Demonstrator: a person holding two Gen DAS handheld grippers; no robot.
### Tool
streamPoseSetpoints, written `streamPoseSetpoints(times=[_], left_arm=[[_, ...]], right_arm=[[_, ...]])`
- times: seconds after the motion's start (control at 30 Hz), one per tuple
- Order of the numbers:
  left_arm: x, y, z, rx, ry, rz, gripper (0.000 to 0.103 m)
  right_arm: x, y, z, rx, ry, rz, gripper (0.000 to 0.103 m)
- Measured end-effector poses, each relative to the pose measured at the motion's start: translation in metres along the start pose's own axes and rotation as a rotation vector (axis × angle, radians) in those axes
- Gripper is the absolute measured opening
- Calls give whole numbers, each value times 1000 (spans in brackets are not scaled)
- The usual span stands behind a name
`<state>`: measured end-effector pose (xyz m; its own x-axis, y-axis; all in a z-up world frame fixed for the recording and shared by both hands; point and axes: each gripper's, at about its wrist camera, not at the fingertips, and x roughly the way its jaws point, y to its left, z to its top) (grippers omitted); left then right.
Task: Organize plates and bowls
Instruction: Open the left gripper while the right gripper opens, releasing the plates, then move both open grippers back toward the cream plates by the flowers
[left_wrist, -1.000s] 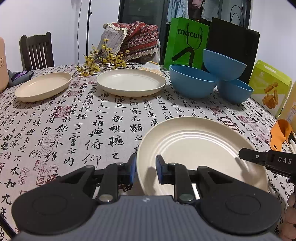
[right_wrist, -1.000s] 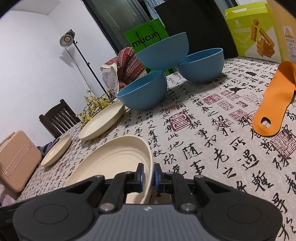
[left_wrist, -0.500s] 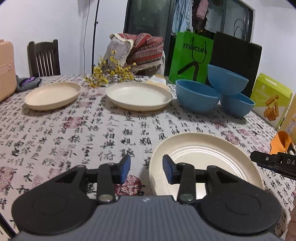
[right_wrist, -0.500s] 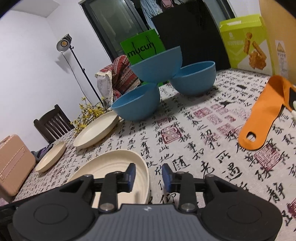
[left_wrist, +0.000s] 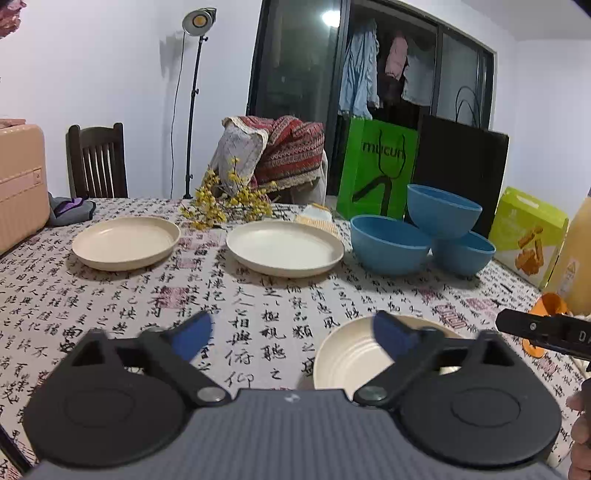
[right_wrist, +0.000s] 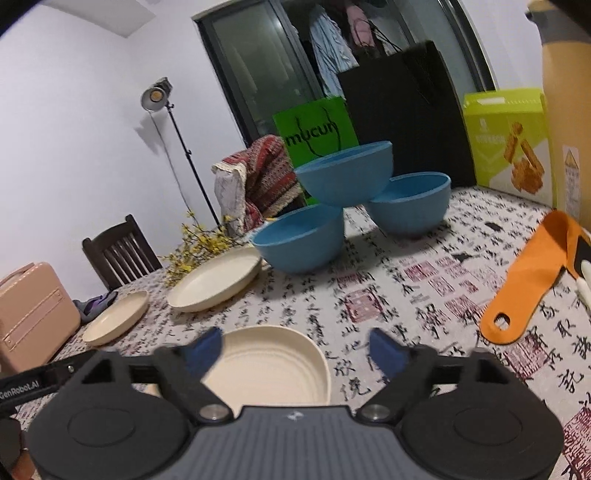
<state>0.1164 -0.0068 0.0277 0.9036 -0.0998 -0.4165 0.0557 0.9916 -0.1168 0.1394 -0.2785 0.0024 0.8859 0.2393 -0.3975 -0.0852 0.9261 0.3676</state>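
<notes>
Two views. Left wrist view: the left gripper (left_wrist: 291, 334), its jaws just swung wide, holds nothing; its blue pads hang above the calligraphy-printed tablecloth (left_wrist: 110, 295). A round, ridged cream plate (left_wrist: 347, 358) lies flat below the right pad. Farther back sit two smooth cream plates (left_wrist: 125, 242) and three matte blue bowls (left_wrist: 388, 243), one perched atop two.

Right wrist view: the right gripper (right_wrist: 295, 349), jaws likewise just opened, grips nothing above that ridged plate.

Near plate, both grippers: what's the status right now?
Left gripper and right gripper: jaws just opened wide, nothing held. Near plate lies on the tablecloth, released. Nothing in the way.
</notes>
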Motion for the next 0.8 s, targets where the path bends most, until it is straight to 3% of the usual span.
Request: streamPoseSetpoints(times=[0.1,0.8], left_arm=[[-7,3,4,-6,-22,-2,103],[-39,37,28,0,-116,6,103]], right_arm=[[-5,5,1,-9,-8,3,103],[-16,54,15,-52,-40,0,103]])
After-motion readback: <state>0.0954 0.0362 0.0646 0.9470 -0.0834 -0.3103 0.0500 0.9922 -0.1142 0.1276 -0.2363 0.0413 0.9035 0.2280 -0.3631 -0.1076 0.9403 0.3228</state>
